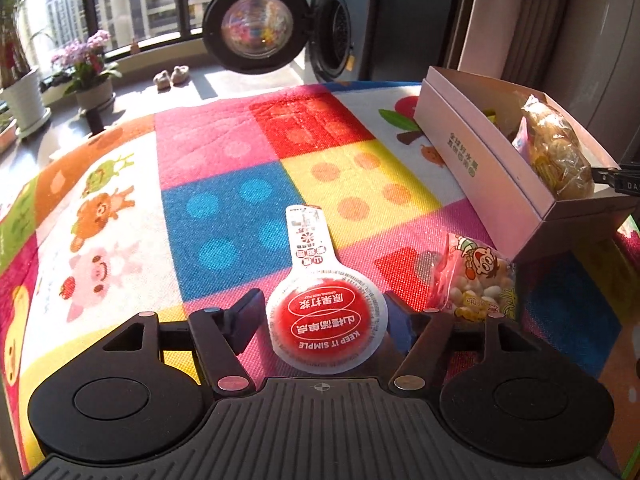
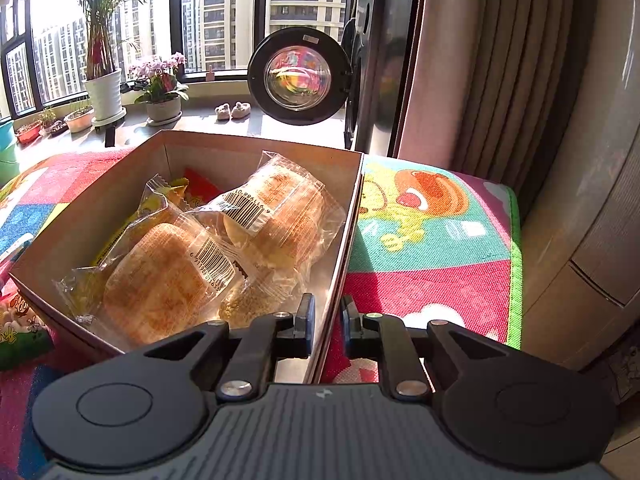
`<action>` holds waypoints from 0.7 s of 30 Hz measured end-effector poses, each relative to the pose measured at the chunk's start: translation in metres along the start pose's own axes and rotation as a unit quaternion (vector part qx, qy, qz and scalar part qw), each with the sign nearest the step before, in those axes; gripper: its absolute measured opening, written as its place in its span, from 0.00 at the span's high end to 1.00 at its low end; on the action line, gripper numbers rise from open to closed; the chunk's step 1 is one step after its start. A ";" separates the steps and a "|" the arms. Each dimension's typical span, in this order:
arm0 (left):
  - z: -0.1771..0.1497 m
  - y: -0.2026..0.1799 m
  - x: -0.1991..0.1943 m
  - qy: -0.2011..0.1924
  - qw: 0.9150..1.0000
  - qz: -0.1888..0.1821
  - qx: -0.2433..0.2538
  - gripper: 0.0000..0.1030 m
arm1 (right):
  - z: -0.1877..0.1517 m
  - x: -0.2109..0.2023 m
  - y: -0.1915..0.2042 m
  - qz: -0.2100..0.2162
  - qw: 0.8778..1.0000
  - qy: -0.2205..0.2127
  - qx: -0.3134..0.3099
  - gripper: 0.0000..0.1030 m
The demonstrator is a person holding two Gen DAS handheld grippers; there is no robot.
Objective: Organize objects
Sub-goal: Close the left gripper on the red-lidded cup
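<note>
A round red jelly cup (image 1: 324,320) with a long white tab lies on the colourful mat (image 1: 224,208). My left gripper (image 1: 326,316) has a finger against each side of its rim. A small clear bag of white and yellow sweets (image 1: 472,280) lies just right of it, beside a pale cardboard box (image 1: 480,168). In the right wrist view the box (image 2: 120,188) holds two wrapped bread rolls (image 2: 160,276) and smaller packets. My right gripper (image 2: 327,320) is shut on the box's right wall, one finger inside and one outside.
The mat covers a raised surface whose right edge (image 2: 516,272) meets a curtain and a cabinet. Beyond the far edge stand a washing machine with its round door (image 1: 256,24) open, flower pots (image 1: 94,96) and small shoes by the window.
</note>
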State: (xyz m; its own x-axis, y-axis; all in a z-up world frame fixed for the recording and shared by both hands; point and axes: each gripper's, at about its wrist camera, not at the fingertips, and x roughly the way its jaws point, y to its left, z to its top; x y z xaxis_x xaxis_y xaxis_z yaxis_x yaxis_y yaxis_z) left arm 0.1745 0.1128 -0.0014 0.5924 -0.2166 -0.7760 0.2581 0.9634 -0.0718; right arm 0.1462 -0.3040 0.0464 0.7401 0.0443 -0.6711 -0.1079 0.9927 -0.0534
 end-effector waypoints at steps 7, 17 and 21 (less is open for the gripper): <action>-0.003 -0.017 0.001 -0.005 0.999 0.047 0.002 0.30 | -0.001 -0.001 0.001 0.002 1.000 -0.001 0.002 0.85; -0.014 -0.029 -0.011 -0.013 0.998 0.066 -0.016 0.35 | 0.000 -0.002 0.000 0.005 1.000 -0.002 0.002 0.85; -0.013 -0.041 -0.025 -0.014 0.999 0.045 -0.009 0.35 | 0.000 -0.002 0.001 0.003 1.000 -0.001 0.000 0.85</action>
State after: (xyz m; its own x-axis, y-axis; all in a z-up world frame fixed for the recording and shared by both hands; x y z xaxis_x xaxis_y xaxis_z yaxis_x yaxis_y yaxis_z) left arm 0.1389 0.0807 0.0131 0.6335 -0.1332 -0.7622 0.1897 0.9817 -0.0138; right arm 0.1447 -0.3031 0.0480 0.7412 0.0502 -0.6694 -0.1116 0.9925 -0.0491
